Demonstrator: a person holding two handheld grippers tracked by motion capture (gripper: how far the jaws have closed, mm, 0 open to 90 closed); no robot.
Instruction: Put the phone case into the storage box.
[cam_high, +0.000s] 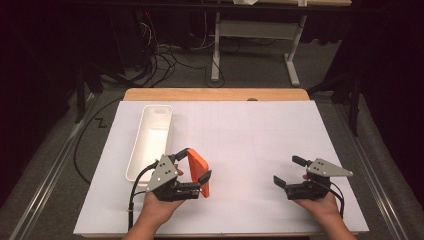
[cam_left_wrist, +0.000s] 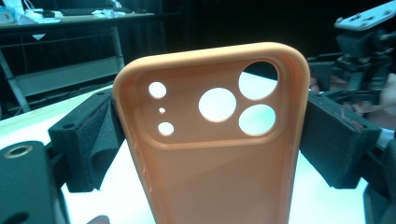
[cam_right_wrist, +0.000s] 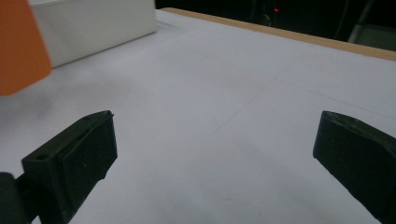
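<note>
An orange phone case (cam_high: 198, 171) stands on edge above the white sheet, clamped across its width by my left gripper (cam_high: 196, 166) near the front left. In the left gripper view the case (cam_left_wrist: 215, 154) shows its inner side and camera cutouts, with both foam pads (cam_left_wrist: 88, 144) pressed on its edges. My right gripper (cam_high: 290, 171) hovers low at the front right, jaws wide apart and empty. In the right gripper view its pads (cam_right_wrist: 84, 154) frame bare sheet, and a corner of the orange case (cam_right_wrist: 21, 46) shows at upper left.
A long white tray (cam_high: 150, 142) lies left of centre, just behind the left gripper; its wall (cam_right_wrist: 93, 28) appears in the right gripper view. A white sheet (cam_high: 250, 135) covers the wooden table (cam_high: 215, 94). Cables and a desk frame stand beyond the far edge.
</note>
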